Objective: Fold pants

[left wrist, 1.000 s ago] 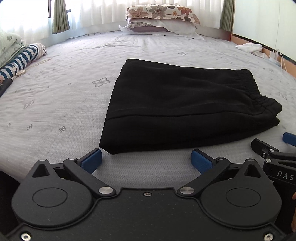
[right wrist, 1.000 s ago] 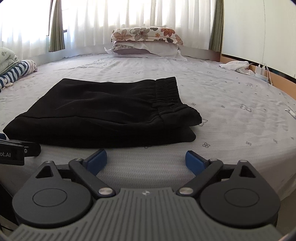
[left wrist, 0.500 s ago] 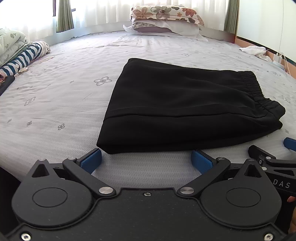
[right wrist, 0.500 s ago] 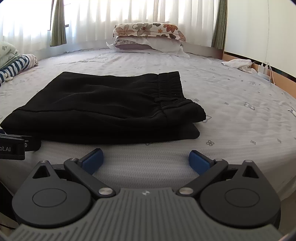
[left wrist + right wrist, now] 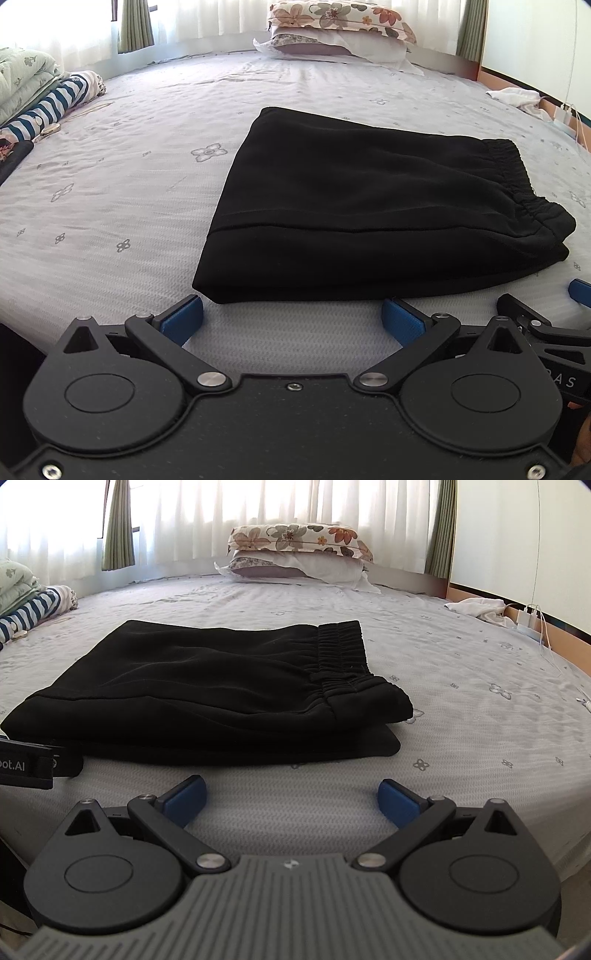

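Note:
Black pants (image 5: 369,214) lie folded in a flat stack on the bed, elastic waistband to the right. In the right wrist view the same pants (image 5: 207,694) fill the left middle, with the waistband (image 5: 341,650) on top. My left gripper (image 5: 291,317) is open just short of the stack's near edge, nothing between its blue pads. My right gripper (image 5: 291,797) is open too, empty, a little short of the pants' near right corner. The right gripper's tip (image 5: 546,325) shows at the right edge of the left wrist view.
The bed sheet (image 5: 110,206) is pale grey with small flowers. Two stacked pillows (image 5: 295,557) lie at the far end. Folded striped bedding (image 5: 48,107) sits at the left edge. A white cloth (image 5: 476,607) and charger cables (image 5: 532,624) lie far right.
Both grippers have drawn slightly back and tilted, so the pants sit a little farther away in both views. The pants themselves have not moved, and both grippers stay open.

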`<act>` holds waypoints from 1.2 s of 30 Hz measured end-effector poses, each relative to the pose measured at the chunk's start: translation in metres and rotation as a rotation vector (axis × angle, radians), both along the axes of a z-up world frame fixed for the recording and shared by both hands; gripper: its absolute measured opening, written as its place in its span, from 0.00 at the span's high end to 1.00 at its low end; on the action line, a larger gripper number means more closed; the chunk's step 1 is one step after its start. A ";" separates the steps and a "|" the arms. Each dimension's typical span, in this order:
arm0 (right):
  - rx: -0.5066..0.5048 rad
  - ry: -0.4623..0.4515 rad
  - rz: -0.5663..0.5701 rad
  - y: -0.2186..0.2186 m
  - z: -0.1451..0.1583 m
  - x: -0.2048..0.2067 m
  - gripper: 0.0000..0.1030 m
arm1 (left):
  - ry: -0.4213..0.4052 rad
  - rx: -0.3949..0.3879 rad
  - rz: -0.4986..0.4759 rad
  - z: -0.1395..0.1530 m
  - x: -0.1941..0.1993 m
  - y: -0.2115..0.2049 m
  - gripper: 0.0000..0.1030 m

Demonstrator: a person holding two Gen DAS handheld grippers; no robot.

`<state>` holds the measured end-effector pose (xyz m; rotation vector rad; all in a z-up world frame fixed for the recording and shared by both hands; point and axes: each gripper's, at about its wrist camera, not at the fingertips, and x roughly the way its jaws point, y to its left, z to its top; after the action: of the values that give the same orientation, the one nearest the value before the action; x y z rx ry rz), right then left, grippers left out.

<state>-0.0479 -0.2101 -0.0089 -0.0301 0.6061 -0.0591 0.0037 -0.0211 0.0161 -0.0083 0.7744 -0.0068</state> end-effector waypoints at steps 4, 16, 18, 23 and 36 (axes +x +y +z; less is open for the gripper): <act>0.000 0.000 0.000 0.000 0.000 0.000 0.00 | 0.003 0.002 0.002 0.000 0.000 -0.001 0.00; -0.001 0.000 0.000 0.000 0.000 0.000 0.00 | 0.004 0.001 0.000 -0.001 0.001 -0.001 0.00; -0.001 0.002 0.000 0.000 0.000 0.000 0.00 | 0.004 0.001 0.001 -0.001 0.000 -0.001 0.00; -0.003 0.010 0.004 -0.001 0.000 0.001 0.00 | 0.001 0.004 0.001 -0.001 0.001 0.000 0.00; -0.005 0.009 0.005 -0.001 -0.001 0.001 0.00 | 0.001 0.002 0.000 -0.002 0.000 0.000 0.00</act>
<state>-0.0473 -0.2113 -0.0094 -0.0363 0.6149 -0.0558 0.0040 -0.0212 0.0145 -0.0060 0.7754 -0.0057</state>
